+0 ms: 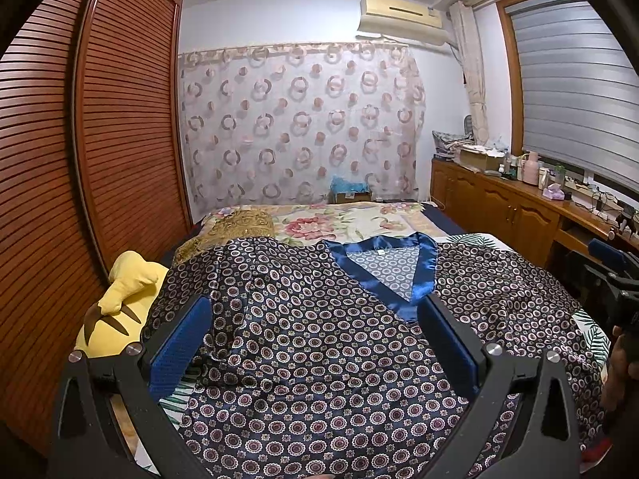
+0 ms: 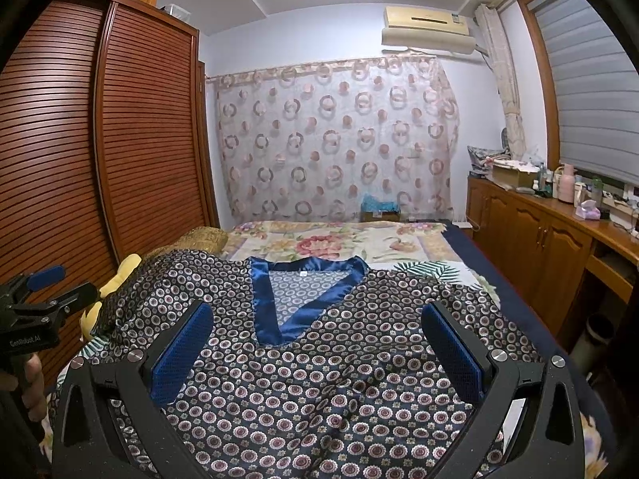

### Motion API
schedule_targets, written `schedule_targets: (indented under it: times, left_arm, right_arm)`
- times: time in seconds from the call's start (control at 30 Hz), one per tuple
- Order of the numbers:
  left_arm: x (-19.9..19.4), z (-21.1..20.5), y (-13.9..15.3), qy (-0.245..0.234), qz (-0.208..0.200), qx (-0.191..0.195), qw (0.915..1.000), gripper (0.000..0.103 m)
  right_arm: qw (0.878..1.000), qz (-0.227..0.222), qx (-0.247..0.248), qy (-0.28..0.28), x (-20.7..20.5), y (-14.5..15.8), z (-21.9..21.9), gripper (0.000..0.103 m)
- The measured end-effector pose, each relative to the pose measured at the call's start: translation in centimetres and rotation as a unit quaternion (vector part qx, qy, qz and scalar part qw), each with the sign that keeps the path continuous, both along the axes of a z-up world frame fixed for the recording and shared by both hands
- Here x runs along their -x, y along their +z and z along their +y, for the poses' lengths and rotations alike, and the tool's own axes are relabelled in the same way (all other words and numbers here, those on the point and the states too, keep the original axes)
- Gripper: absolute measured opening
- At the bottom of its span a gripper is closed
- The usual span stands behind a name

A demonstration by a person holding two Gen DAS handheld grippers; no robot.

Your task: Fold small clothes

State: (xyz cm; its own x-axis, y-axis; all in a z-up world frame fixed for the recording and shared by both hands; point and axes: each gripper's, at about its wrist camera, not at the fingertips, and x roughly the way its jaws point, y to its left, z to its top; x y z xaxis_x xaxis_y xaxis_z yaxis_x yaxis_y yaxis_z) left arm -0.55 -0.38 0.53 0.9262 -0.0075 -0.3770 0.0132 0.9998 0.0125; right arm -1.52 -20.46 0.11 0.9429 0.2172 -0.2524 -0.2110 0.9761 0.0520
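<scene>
Navy satin top with circle print and blue V-neck trim [image 1: 319,339] is spread flat on the floral-sheeted bed [image 1: 359,219] — left hand-held gripper [image 1: 315,343] and right hand-held gripper [image 2: 319,351] are held above it, fingers apart.

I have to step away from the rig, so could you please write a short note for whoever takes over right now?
Left gripper: open, holding nothing, above the left half of the patterned top.
Right gripper: open, holding nothing, above the top's middle, just below the blue V-neck.
The top lies spread front up on the bed, neck pointing away, its left sleeve rumpled near the yellow plush toy.
Done: laid out only; no fold visible.
Left: smooth the sleeves, fold them in, then fold the body.
</scene>
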Motion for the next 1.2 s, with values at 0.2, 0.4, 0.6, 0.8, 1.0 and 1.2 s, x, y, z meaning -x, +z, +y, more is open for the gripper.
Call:
schedule_targets:
  times: [0.2, 0.4, 0.6, 0.8, 1.0, 1.2]
  left_arm:
    - [0.02, 0.03, 0.01, 0.001, -0.001, 0.000, 1.0000, 0.103]
    - [0.20, -0.06, 0.16, 0.001, -0.004, -0.002, 1.0000, 0.103]
    - [0.21, -0.07, 0.16, 0.001, -0.004, -0.002, 1.0000, 0.103]
    - [0.25, -0.10, 0.18, 0.001, -0.005, -0.002, 1.0000, 0.103]
    - [0.25, -0.16, 0.15, 0.001, -0.005, -0.002, 1.0000, 0.103]
    - [0.27, -0.20, 0.13, 0.001, -0.005, -0.002, 1.0000, 0.103]
  right_arm:
    - [1.000, -0.001, 0.001, 0.000, 0.07, -0.01, 0.06, 0.103]
    - [1.000, -0.001, 0.000, 0.001, 0.09, 0.03, 0.00, 0.103]
    - [1.000, -0.001, 0.001, 0.000, 0.09, 0.03, 0.02, 0.103]
    - [1.000, -0.002, 0.000, 0.001, 0.14, 0.03, -0.01, 0.103]
    - [1.000, -0.002, 0.000, 0.002, 0.09, 0.08, -0.06, 0.103]
    - [1.000, -0.003, 0.000, 0.003, 0.04, 0.16, -0.11, 0.103]
